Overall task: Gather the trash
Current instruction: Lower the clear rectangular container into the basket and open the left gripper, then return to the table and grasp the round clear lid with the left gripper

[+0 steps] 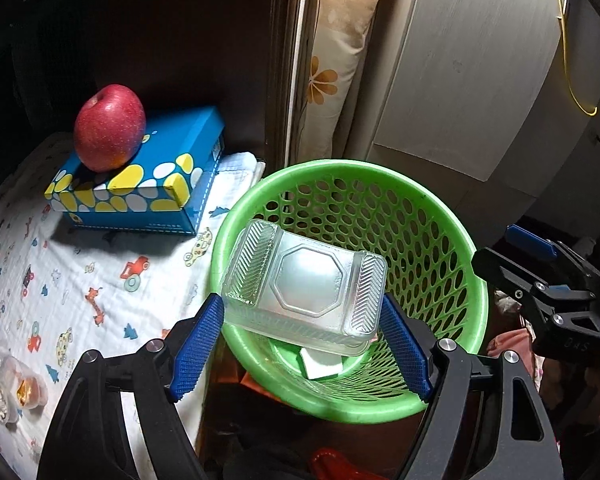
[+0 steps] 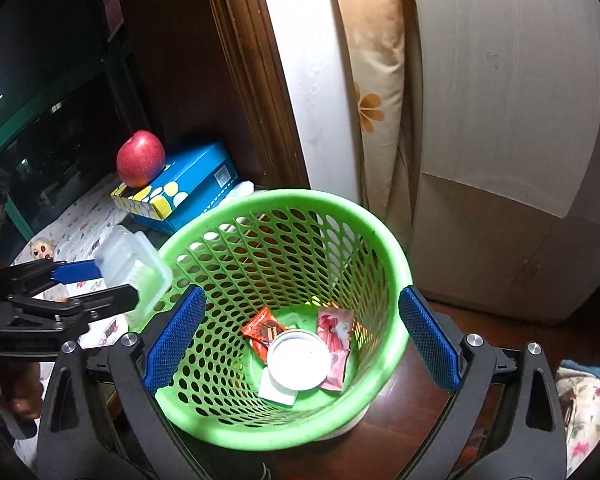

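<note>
A clear plastic food container [image 1: 304, 284] hangs over the green mesh waste basket [image 1: 432, 216], and my left gripper [image 1: 300, 312] is shut on its two short ends. From the right wrist view the same container [image 2: 134, 264] sits at the basket's [image 2: 384, 240] left rim, held by the left gripper [image 2: 112, 284]. My right gripper [image 2: 300, 336] stands open above the basket with nothing between its blue pads. Inside the basket lie a white round lid [image 2: 299, 359], an orange wrapper [image 2: 262, 330] and a pink wrapper [image 2: 336, 340]. More trash [image 1: 12, 384] lies on the cloth at lower left.
A red apple [image 1: 110, 132] rests on a blue tissue box [image 1: 152, 184] on the patterned cloth [image 1: 80, 280]. Behind the basket stand a wooden post, a flowered cushion [image 1: 332, 80] and a pale cabinet [image 1: 472, 80]. The right gripper's body [image 1: 540, 280] shows at the right edge.
</note>
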A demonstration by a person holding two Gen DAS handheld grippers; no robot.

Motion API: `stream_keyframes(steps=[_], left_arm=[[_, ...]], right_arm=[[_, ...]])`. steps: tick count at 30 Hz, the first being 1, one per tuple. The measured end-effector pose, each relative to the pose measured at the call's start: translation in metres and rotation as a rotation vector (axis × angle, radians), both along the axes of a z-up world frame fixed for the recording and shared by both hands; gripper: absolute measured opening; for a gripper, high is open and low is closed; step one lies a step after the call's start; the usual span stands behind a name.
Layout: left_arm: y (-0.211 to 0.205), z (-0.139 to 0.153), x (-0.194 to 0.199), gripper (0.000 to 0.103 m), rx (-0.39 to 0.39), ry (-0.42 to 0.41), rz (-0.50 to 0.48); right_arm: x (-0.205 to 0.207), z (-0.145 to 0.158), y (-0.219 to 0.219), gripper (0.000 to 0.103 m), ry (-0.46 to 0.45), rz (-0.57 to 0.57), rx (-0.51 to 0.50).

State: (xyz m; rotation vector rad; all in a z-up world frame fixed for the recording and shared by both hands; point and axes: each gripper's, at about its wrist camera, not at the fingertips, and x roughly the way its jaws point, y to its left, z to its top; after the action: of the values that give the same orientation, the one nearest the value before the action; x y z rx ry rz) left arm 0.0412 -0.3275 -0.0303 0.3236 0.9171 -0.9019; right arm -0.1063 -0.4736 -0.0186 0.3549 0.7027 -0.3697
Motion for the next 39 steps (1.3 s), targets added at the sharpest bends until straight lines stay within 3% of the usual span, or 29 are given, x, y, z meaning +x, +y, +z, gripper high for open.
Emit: stream_keyframes(steps=[4, 9, 17, 28, 39], left_arm=[[-0.012, -0.003, -0.004, 0.077, -0.006, 0.015, -0.019], [-0.016, -0.003, -0.007, 0.086, -0.016, 0.024, -0.021], [0.016, 0.002, -0.002, 0.086, -0.02, 0.031, 0.045], [0.114, 0.002, 0.021, 0.086, 0.006, 0.003, 0.259], [0.247, -0.028, 0.04, 0.091, 0.088, -0.016, 0.518]], right_arm=[[-0.009, 0.002, -0.004, 0.096, -0.017, -0.014, 0.012], [-0.016, 0.003, -0.006, 0.096, -0.029, -0.026, 0.029], [-0.015, 0.004, 0.006, 0.096, -0.043, 0.005, 0.047], [0.012, 0.01, 0.054, 0.096, -0.053, 0.116, 0.054], [0.048, 0.015, 0.111, 0.096, -0.05, 0.24, 0.061]])
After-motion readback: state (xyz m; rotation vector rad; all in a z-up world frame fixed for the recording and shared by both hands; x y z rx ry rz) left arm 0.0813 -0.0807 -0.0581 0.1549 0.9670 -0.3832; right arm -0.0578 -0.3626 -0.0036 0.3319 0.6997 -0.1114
